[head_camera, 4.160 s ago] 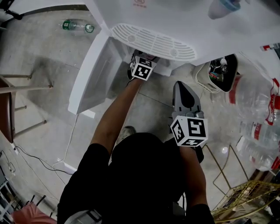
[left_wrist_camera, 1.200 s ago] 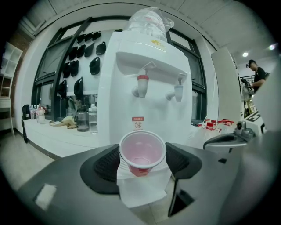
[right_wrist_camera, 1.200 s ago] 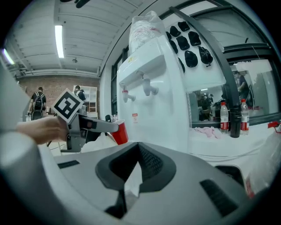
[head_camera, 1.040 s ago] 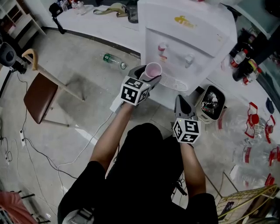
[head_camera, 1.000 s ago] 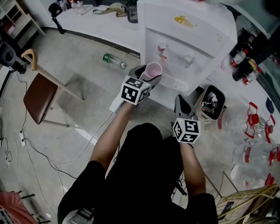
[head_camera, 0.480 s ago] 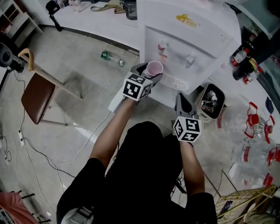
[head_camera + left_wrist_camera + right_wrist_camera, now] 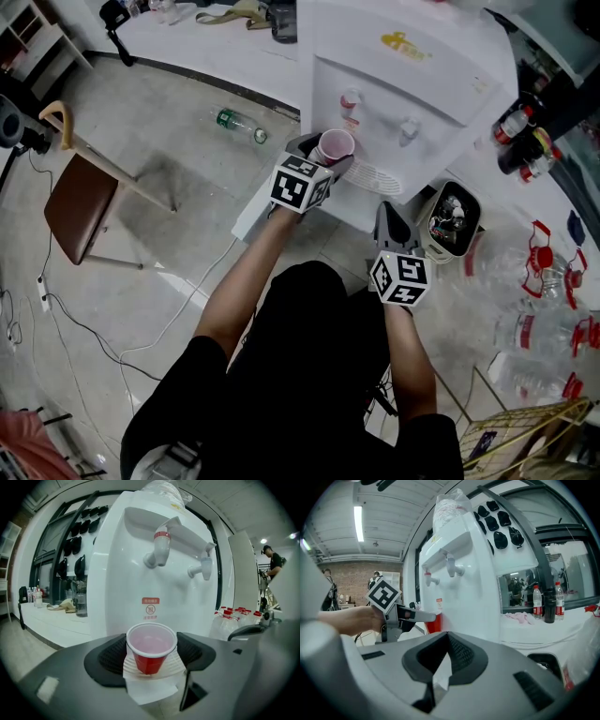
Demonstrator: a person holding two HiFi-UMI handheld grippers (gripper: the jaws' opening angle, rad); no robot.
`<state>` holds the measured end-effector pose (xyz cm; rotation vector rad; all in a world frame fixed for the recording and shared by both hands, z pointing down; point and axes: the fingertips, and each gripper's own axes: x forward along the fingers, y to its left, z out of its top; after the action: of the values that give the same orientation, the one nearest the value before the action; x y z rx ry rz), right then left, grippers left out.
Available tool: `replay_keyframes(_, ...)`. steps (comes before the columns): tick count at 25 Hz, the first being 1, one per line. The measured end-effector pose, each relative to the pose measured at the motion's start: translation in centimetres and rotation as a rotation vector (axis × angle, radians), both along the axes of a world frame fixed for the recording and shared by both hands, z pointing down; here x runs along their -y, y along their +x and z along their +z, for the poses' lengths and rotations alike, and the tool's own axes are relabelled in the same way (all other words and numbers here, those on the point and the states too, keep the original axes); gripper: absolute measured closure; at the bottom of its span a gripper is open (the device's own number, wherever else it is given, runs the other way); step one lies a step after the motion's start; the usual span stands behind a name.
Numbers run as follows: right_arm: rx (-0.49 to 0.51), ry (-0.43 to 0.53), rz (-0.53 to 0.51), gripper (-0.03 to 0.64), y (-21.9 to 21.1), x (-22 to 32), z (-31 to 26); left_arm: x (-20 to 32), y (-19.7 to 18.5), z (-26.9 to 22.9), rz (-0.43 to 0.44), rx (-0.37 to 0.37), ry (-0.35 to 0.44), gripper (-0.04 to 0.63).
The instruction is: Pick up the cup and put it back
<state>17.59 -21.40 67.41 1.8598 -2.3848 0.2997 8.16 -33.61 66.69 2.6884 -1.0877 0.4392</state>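
A red plastic cup [image 7: 151, 651] with a pale inside stands upright between the pads of my left gripper [image 7: 151, 660], which is shut on it. In the head view the cup [image 7: 335, 147] hangs in front of the white water dispenser [image 7: 412, 66], just below its red tap [image 7: 351, 100] and left of the drip tray [image 7: 375, 175]. My right gripper [image 7: 390, 210] hangs lower in front of the dispenser, shut and empty. In the right gripper view its jaws meet [image 7: 443, 641], and the cup [image 7: 433, 622] shows beyond them.
A brown chair [image 7: 80, 202] stands at the left and a plastic bottle [image 7: 238, 127] lies on the floor. A white bin [image 7: 452, 220] sits right of the dispenser, with large water jugs [image 7: 553, 291] and a wire rack [image 7: 525, 436] further right. Cables [image 7: 84, 328] run across the floor.
My left gripper has come up from under the drip tray with the cup. Over the last second it has drifted slightly right, toward the red tap. The right gripper has barely moved.
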Motion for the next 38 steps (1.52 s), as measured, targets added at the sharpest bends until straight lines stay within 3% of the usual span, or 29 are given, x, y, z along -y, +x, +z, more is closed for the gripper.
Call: replay_keyframes(38,-0.007,0.007,0.006,0.623,0.52,-0.73,-0.27,0.44,0.72,0.02,0.002,-0.044,0.047,0.249)
